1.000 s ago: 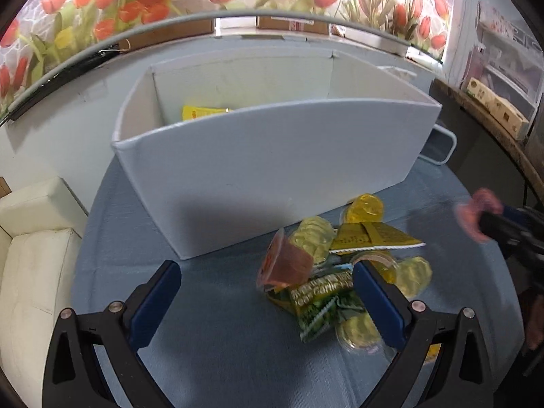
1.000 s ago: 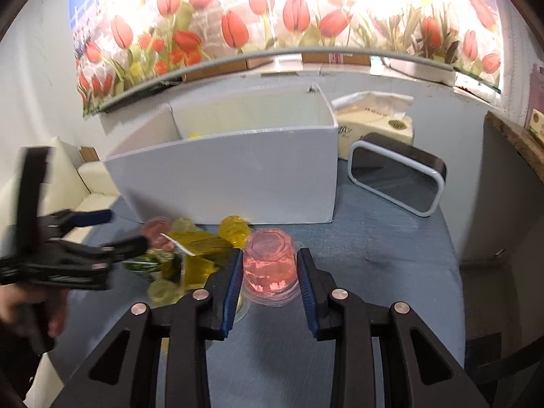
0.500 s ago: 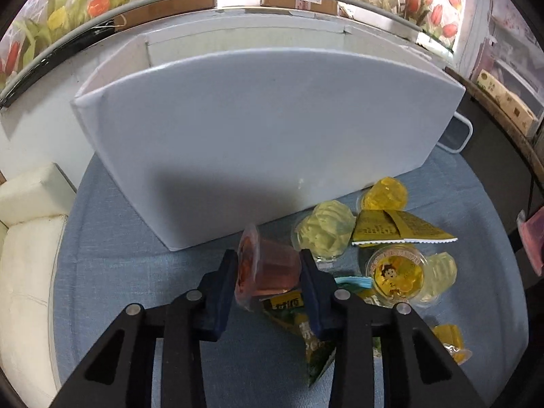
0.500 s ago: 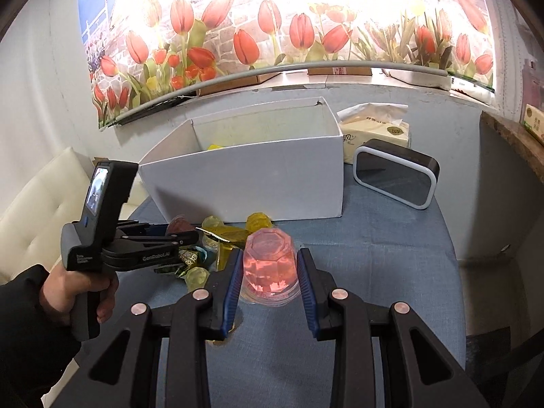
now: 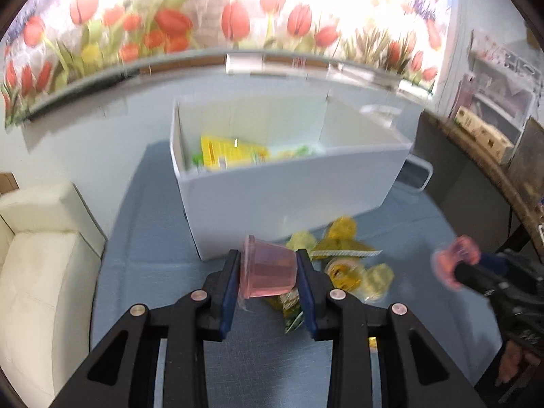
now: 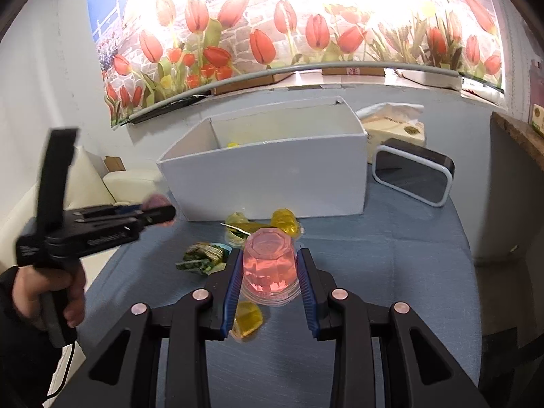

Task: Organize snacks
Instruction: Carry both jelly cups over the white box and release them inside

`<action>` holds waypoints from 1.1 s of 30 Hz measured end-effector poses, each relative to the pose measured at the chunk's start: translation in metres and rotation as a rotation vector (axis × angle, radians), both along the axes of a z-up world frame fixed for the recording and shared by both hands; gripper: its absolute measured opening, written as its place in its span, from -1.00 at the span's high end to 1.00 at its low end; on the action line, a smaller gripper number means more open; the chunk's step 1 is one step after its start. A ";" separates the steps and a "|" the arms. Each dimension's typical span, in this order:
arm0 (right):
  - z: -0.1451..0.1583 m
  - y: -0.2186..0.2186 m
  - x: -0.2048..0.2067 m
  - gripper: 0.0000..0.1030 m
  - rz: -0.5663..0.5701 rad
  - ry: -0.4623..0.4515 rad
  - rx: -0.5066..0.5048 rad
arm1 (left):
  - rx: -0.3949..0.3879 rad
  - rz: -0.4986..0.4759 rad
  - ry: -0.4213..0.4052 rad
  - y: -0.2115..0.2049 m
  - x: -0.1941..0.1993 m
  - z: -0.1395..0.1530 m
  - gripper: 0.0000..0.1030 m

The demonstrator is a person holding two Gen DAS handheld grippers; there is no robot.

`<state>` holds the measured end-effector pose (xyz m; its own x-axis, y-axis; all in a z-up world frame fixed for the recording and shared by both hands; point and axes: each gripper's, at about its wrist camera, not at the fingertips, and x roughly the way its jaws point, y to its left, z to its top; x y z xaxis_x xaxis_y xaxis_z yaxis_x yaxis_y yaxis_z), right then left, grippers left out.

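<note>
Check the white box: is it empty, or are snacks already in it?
Not empty. The left wrist view shows the white box open-topped, with yellow packets lying in its left part. The right part looks bare; its floor is partly hidden.

A pink jelly cup (image 5: pixel 267 268) sits at centre frame between blue pads (image 5: pixel 228 292) on black fingers. Above it stands a white box (image 5: pixel 289 187) holding yellow packets (image 5: pixel 231 153). Yellow jelly cups (image 6: pixel 285 221) and a green packet (image 6: pixel 200 258) lie on the blue-grey tablecloth (image 6: pixel 391 255). Red tulips cover the wall picture (image 6: pixel 272 34) across the top; a cream sofa (image 5: pixel 37 272) fills the lower left.
</note>
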<state>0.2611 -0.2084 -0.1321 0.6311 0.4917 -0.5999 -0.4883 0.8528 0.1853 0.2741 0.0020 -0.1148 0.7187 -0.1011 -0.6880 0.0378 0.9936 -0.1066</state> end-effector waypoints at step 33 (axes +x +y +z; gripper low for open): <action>0.035 0.070 0.200 -0.51 -0.095 -0.038 -0.104 | 0.061 0.022 -0.044 0.023 0.153 0.048 -0.17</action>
